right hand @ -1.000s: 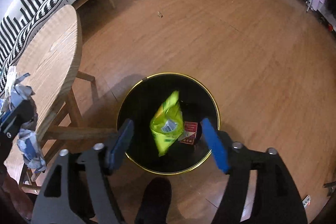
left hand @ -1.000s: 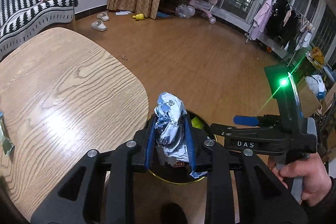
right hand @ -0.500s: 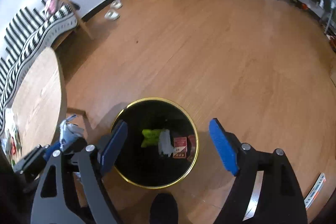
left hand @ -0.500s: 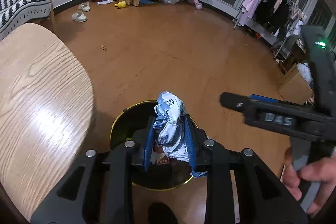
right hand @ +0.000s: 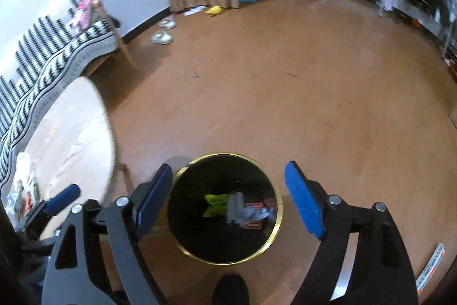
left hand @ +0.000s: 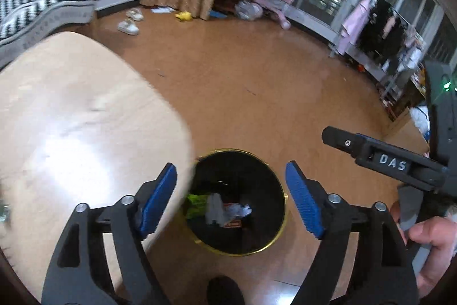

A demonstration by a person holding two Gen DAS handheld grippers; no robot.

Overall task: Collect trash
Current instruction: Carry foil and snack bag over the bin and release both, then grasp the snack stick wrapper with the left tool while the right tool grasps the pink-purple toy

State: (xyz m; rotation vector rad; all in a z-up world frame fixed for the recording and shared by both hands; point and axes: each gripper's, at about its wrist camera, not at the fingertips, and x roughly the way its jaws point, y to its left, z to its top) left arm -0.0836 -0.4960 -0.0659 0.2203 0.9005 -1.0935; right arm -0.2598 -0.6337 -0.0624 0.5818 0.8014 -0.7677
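While both tongs gape wide and empty, the crumpled wrapper (left hand: 238, 210) lies below them in the bin (left hand: 281, 222).

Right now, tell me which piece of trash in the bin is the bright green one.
It is the yellow-green packet at the left of the heap inside the black bin. The crumpled silver-blue wrapper and the red pack lie to its right.

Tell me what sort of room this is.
Most likely a home living room: a striped sofa by the wall, a pair of slippers on the wood floor, a pink kids' trike by the windows, and clothes on a rack.
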